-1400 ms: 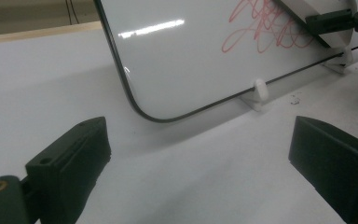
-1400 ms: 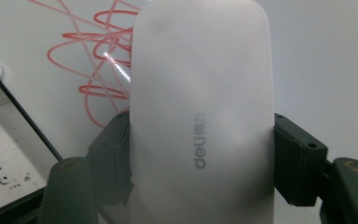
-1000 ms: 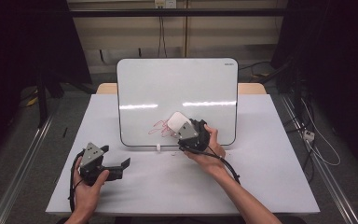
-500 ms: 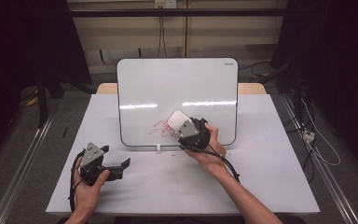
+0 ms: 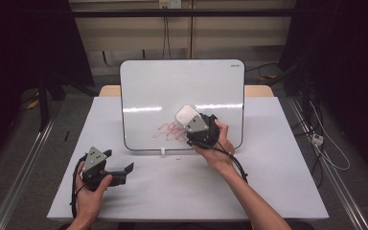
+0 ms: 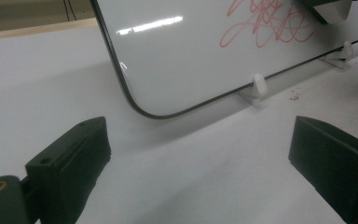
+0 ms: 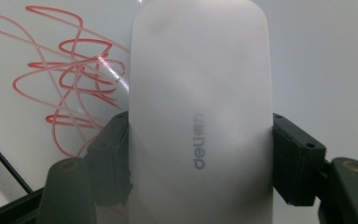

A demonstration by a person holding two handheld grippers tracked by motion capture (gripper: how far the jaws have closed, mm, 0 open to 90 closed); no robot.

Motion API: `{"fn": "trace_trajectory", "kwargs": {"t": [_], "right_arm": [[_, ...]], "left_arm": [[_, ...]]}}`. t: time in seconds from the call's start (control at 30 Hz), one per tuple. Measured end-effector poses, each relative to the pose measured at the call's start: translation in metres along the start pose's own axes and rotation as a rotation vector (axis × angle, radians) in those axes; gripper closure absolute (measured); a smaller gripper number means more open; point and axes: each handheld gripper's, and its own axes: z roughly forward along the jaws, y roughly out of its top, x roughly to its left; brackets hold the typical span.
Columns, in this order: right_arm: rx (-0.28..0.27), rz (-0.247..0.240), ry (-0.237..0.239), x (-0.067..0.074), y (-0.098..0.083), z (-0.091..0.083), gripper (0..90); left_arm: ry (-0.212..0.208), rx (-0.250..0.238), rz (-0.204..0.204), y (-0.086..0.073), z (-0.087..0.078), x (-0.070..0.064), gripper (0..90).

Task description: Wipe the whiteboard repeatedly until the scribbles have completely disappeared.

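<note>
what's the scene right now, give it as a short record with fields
work in hand: wiping red scribble off the whiteboard
right gripper: shut on the white eraser, held at the board beside the scribble
left gripper: open, holding nothing, low over the table
whiteboard: propped upright on small white feet
scribble: not yet wiped away

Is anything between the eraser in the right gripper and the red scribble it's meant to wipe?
Nothing visible. The right gripper is shut on the white eraser, held against the whiteboard just beside the red scribble, with bare board between them. The left gripper rests open on the table, well clear.
</note>
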Motion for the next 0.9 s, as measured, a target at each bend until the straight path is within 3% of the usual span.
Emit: {"fn": "trace_trajectory", "kwargs": {"t": [0.17,0.57,0.73,0.9], "right_arm": [[0.003,0.001,-0.009,0.003,0.000,0.000,31.5],[0.006,-0.032,-0.001,0.024,0.007,0.003,31.5],[0.014,-0.061,0.019,0.038,0.010,0.005,31.5],[0.013,-0.061,0.019,0.042,0.010,0.005,31.5]], "left_arm": [[0.000,-0.003,-0.005,0.000,0.001,-0.001,5.0],[-0.002,-0.005,-0.004,0.001,0.001,-0.001,5.1],[-0.004,-0.005,0.001,0.001,0.001,-0.001,5.0],[-0.002,0.001,0.004,0.001,0.001,0.000,5.0]]}}
